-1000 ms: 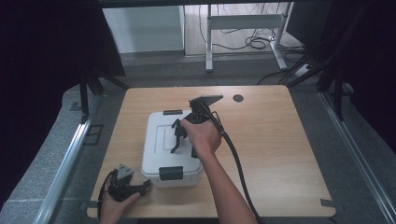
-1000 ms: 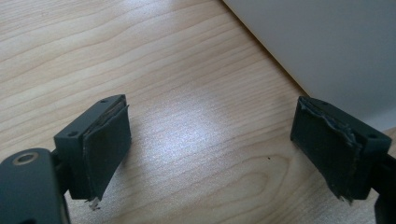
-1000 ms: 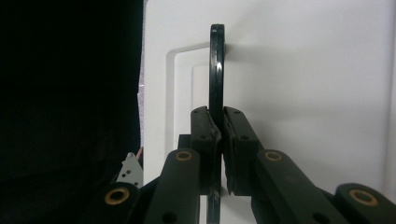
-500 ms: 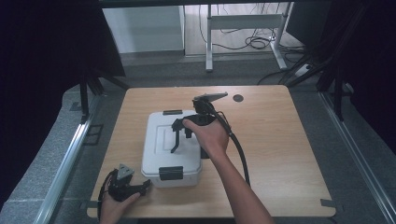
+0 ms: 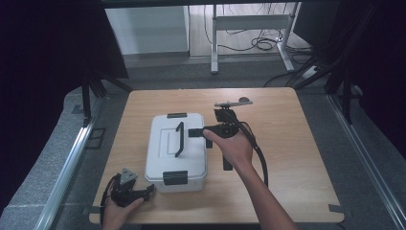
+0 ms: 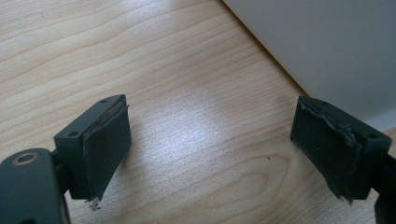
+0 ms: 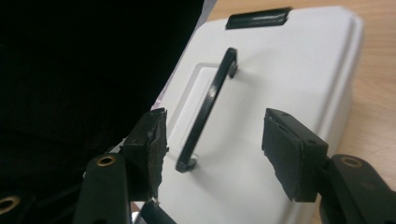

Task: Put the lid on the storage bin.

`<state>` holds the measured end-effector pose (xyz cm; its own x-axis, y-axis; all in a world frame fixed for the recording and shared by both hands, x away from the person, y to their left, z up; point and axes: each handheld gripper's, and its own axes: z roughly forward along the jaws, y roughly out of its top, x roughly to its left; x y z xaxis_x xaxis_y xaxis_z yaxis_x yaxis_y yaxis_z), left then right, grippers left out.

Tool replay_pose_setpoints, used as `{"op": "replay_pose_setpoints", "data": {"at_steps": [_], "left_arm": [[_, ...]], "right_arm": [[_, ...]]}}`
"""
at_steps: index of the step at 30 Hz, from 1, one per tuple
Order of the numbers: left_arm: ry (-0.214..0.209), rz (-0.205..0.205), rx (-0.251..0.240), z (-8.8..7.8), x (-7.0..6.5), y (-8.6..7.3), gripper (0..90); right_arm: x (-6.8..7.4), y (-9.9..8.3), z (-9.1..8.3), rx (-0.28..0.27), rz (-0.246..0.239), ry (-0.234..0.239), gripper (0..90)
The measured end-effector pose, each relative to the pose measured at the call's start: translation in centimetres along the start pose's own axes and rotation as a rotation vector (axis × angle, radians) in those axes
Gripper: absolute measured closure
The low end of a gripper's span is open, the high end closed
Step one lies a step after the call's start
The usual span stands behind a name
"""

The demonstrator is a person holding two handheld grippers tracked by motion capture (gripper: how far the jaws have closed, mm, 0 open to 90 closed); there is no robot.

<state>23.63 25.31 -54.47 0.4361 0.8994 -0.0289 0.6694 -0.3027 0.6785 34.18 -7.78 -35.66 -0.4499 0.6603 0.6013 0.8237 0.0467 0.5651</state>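
The box (image 5: 177, 153) beside the right gripper (image 5: 197, 132) looks smooth white plastic with a glossy black handle (image 7: 208, 109); beneath lies matt light wood-grain table (image 5: 297, 158).

White box (image 5: 176, 153) blocks mid-table; bare wood (image 5: 297, 143) right lies open.

- We identify a lab recording bay: a wooden tabletop (image 5: 297, 158) enclosed by black curtains (image 5: 48, 72).
- We note aluminium frame rails (image 5: 67, 167), loose floor cables (image 5: 249, 45) and a metal desk frame (image 5: 249, 21) behind.
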Motion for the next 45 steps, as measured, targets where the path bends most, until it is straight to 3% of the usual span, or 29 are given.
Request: {"op": "replay_pose_setpoints", "data": {"at_steps": [6, 13, 22, 25, 32, 45], "left_arm": [[0.000, 0.000, 0.000, 0.0, 0.0, 0.0, 12.1], [-0.001, 0.000, -0.001, 0.0, 0.0, 0.0, 12.1], [0.000, -0.003, -0.005, 0.0, 0.0, 0.0, 12.0], [0.000, -0.003, -0.005, 0.0, 0.0, 0.0, 12.0], [0.000, -0.002, -0.006, 0.0, 0.0, 0.0, 12.0], [0.000, -0.002, -0.005, 0.0, 0.0, 0.0, 12.1]], "right_arm": [[-1.5, -0.9, -1.5, -0.048, -0.029, 0.009, 38.8], [-3.4, -2.5, -3.1, -0.081, -0.026, 0.024, 38.9], [-7.2, -5.0, -5.7, -0.123, 0.016, 0.032, 39.0], [-7.9, -5.5, -6.1, -0.127, 0.018, 0.029, 38.9], [-11.0, -7.8, -7.2, -0.136, 0.034, 0.000, 38.9], [-15.4, -11.1, -8.8, -0.120, 0.095, -0.063, 38.8]]}}
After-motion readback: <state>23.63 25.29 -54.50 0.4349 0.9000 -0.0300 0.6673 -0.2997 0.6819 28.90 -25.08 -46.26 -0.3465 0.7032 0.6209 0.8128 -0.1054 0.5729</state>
